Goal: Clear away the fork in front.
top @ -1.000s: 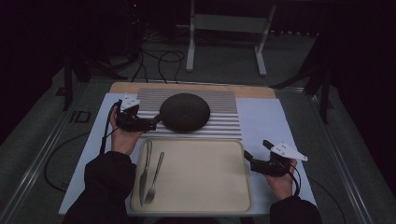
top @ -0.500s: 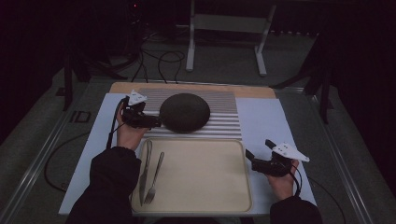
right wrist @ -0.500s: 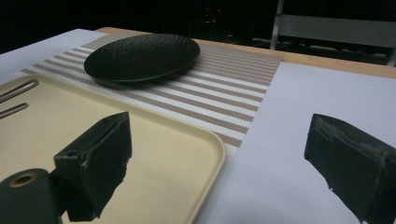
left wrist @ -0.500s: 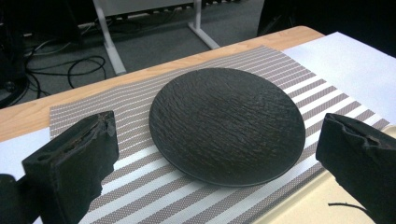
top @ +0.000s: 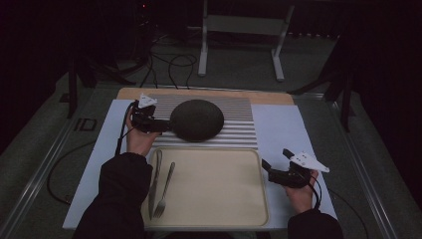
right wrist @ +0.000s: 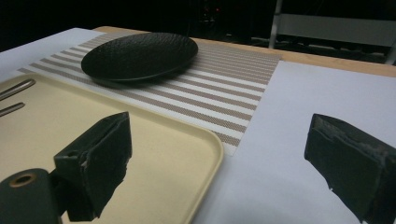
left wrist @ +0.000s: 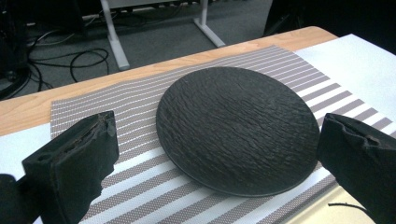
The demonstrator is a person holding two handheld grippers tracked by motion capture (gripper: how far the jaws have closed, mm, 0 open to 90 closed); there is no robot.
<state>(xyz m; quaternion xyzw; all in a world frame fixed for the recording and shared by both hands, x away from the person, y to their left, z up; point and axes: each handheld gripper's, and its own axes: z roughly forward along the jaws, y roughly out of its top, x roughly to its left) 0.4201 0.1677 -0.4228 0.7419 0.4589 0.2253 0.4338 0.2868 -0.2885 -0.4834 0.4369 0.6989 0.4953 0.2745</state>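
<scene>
Fingers of both grippers are spread wide, pinching nothing. The left gripper point(top: 161, 125) sits just beside the dark plate point(top: 197, 119) on the striped mat point(top: 239, 130); the right gripper point(top: 267, 168) is beside the tray point(top: 214, 186), which holds 2 utensils point(top: 160, 185)

Round black plate point(left wrist: 238, 135): matt, rough, with a rippled slate-like texture. Beneath it, woven striped grey-and-white placemat point(left wrist: 135, 112), cloth-like, finely ribbed. At 12 o'clock, bare light wood table edge point(left wrist: 140, 74), smooth. At 6 o'clock, cream plastic tray point(top: 214, 186), smooth, faintly sheened, bearing shiny metal fork point(top: 164, 191) and knife point(top: 154, 181). Black gripper pads point(right wrist: 100, 163): matt, rough-edged.
</scene>
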